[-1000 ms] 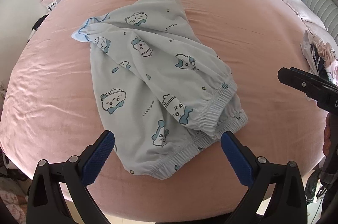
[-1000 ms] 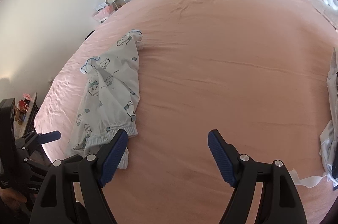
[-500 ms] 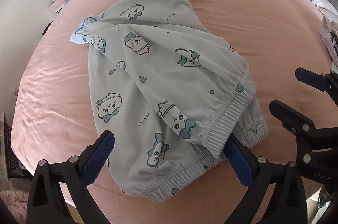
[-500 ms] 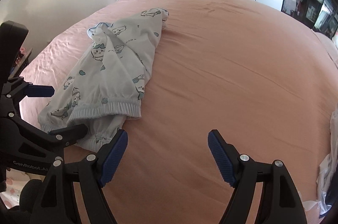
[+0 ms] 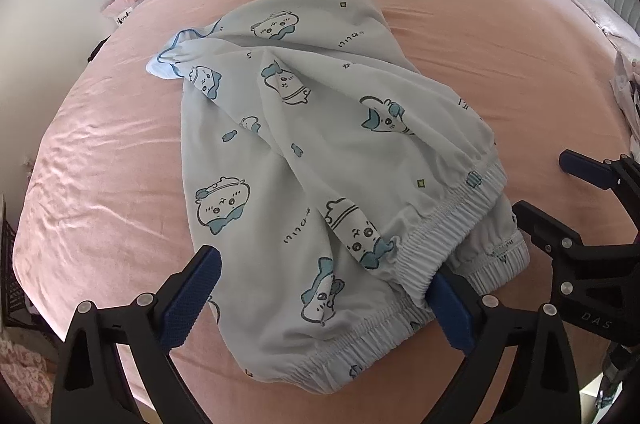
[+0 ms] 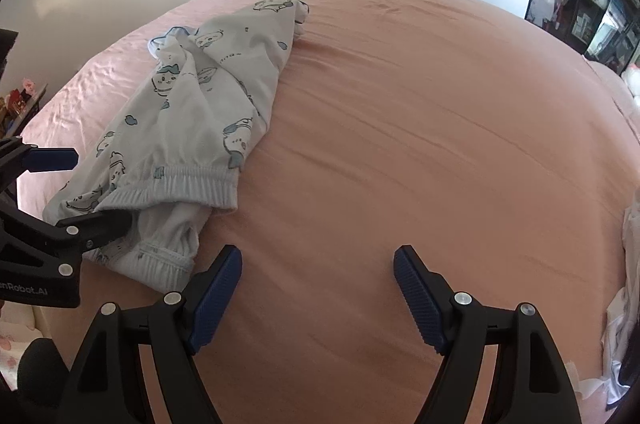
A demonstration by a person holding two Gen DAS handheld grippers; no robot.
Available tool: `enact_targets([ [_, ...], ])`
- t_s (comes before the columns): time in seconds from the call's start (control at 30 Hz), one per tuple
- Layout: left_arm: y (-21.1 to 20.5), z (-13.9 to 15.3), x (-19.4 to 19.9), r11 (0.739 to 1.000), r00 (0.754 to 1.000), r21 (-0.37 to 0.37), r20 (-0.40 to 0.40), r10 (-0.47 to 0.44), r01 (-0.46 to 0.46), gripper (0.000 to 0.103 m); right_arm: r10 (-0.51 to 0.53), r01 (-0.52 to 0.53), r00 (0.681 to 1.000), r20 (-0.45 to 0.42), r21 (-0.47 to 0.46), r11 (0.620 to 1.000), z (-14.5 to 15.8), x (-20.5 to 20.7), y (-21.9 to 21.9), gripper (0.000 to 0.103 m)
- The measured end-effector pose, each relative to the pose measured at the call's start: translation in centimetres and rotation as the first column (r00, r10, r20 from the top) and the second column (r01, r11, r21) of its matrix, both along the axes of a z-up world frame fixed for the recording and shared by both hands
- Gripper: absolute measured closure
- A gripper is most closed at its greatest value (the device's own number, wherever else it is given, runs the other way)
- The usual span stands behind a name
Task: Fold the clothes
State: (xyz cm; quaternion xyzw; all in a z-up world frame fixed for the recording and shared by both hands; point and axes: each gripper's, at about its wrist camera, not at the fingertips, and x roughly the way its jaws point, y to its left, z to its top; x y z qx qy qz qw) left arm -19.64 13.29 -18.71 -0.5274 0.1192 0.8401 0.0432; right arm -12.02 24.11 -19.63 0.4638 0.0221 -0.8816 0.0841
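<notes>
Already my left gripper (image 5: 320, 288) stood low over the near end of the pants (image 5: 320, 144), its jaws spread wide but beginning to close, with the gathered waistband (image 5: 448, 224) between them and neither pad yet pressing cloth. One finger (image 5: 448, 308) had slid under the upper waistband layer, into the mouth of the pants, while the other sat out at the left edge of the cloth. That was my first worry: if the jaws shut there, I judged they would bunch a wide span of fabric or catch only the top layer, and the lower layer would sag open when lifted.

My right gripper (image 6: 318, 288) hung just beside the same end, jaws spread and empty over bare pink bed (image 6: 440, 144), with the loose lower hem of the waistband near its left finger (image 6: 216, 288). It was aimed at sheet, not cloth, so a close from there could pinch the bedsheet or nothing at all. The two grippers also stood near each other, and a sideways reach could knock them together.

Farther off, the pants lay crumpled on the left half of the bed, legs twisted over one another, a blue-edged cuff (image 5: 168, 60) turned out at the far left. Folding over those wrinkles would, I thought, lock them in and leave a lopsided bundle. At the right edge lay other clothes (image 6: 624, 264), well apart.
</notes>
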Motion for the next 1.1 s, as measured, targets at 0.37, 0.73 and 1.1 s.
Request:
enact_targets([
  [0.37,-0.2,0.3,-0.2,0.997,0.999,0.053,-0.024,-0.048,0.049,0.063,0.027,-0.026,0.999,-0.030,0.008,1.000,0.5,-0.2,-1.6,0.025],
  [0.73,-1.9,0.7,-0.9,0.991,0.998,0.131,-0.058,-0.024,0.031,0.089,-0.005,-0.002,0.997,-0.082,-0.086,0.996,1.1,0.2,-2.2,0.025],
  [1.1,-0.9,4.1,-0.4,0.986,0.988,0.139,-0.137,-0.068,0.087,0.089,0.012,-0.027,0.992,-0.129,-0.113,0.993,1.9,0.0,-3.2,0.025],
])
